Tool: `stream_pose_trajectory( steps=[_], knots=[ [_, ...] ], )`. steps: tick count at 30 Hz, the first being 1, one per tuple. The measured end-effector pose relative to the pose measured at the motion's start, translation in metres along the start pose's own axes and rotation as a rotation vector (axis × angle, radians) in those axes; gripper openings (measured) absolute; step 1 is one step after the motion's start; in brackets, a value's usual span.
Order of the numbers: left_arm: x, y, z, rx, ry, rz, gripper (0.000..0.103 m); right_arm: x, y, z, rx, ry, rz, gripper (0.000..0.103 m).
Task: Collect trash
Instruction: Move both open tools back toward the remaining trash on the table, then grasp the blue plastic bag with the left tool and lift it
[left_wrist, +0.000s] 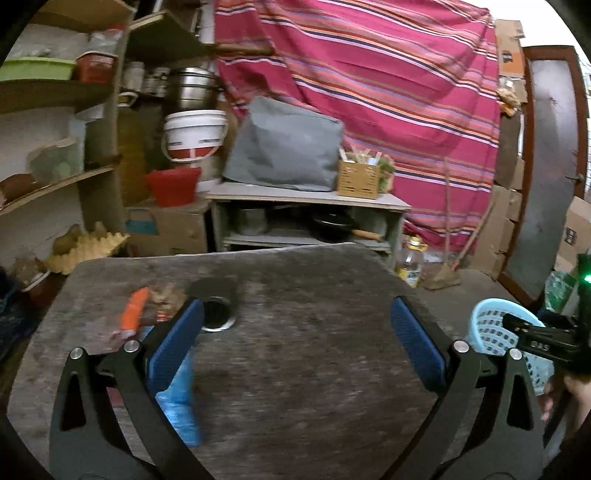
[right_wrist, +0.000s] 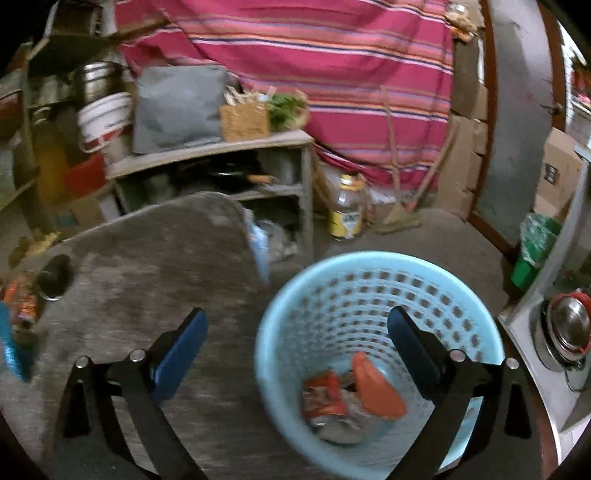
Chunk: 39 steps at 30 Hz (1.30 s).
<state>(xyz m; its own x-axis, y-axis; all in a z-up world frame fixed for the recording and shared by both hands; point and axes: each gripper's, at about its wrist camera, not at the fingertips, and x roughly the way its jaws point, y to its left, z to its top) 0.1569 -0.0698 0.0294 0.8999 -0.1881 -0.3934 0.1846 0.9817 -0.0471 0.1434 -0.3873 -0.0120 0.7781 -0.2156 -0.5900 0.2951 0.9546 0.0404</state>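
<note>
In the left wrist view my left gripper (left_wrist: 297, 306) stands open over the grey table (left_wrist: 314, 369), with nothing between its fingers. A blue wrapper (left_wrist: 181, 402) lies on the table under the left finger. An orange wrapper (left_wrist: 135, 308) and brown crumpled scraps (left_wrist: 166, 295) lie at the far left. My right gripper (right_wrist: 295, 315) is open and empty, straddling the near rim of a light blue basket (right_wrist: 369, 258) beside the table (right_wrist: 147, 266). Inside the basket lie an orange wrapper (right_wrist: 376, 391) and a red packet (right_wrist: 325, 398).
A round hole (left_wrist: 218, 314) sits in the tabletop near the left finger. Behind the table stand a low shelf unit (left_wrist: 306, 199) with pans, a red pot (left_wrist: 171, 186) and a yellow-labelled bottle (right_wrist: 347, 210) on the floor. A green bin (right_wrist: 535, 247) stands at right.
</note>
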Motion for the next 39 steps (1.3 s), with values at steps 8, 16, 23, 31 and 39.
stream_pose_trajectory(
  steps=[8,16,23,31,39],
  knots=[
    [-0.01,0.047,0.0,-0.034,-0.004,0.073,0.098,-0.007,0.062,-0.005,-0.089,-0.013,0.081,0.096],
    [-0.011,0.084,-0.014,-0.029,0.028,0.121,0.098,0.0,0.105,-0.01,-0.137,0.008,0.132,0.096],
    [-0.009,0.111,-0.032,-0.057,0.071,0.145,0.098,0.007,0.134,-0.012,-0.166,0.017,0.159,0.096],
    [0.006,0.125,-0.053,-0.075,0.137,0.137,0.098,0.014,0.155,-0.017,-0.196,0.032,0.17,0.096],
    [0.027,0.125,-0.062,-0.093,0.184,0.108,0.098,0.022,0.164,-0.019,-0.183,0.055,0.181,0.096]
  ],
)
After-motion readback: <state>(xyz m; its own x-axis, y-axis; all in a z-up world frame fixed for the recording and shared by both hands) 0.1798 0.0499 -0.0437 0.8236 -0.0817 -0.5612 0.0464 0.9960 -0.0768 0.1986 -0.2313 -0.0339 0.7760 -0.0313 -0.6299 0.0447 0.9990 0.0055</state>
